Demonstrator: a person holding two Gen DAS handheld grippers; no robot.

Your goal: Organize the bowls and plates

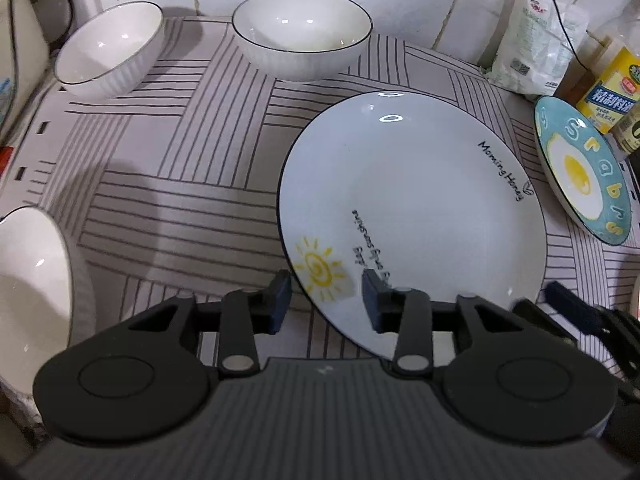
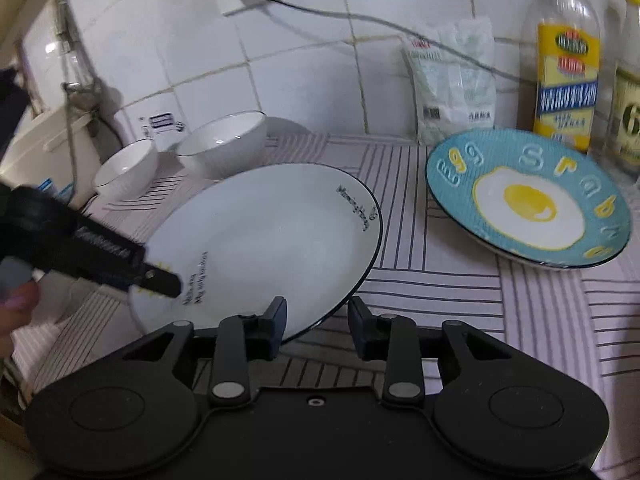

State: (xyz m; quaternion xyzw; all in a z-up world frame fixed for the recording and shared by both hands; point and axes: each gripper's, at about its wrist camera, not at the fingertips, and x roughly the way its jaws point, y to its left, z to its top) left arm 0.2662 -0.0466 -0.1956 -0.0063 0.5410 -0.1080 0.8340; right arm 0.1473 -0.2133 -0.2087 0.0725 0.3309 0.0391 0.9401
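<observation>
A large white plate with a sun drawing and black writing lies on the striped cloth; it also shows in the right wrist view. My left gripper is open, its jaws straddling the plate's near rim by the sun. My right gripper is open, its jaws either side of the plate's near right rim. The left gripper reaches over the plate's left edge in the right wrist view. A blue egg plate lies to the right. Two white bowls stand at the back, a third at near left.
A striped cloth covers the counter. A white salt bag, bottles and a cable stand against the tiled wall at the right. A white rice cooker stands at the left.
</observation>
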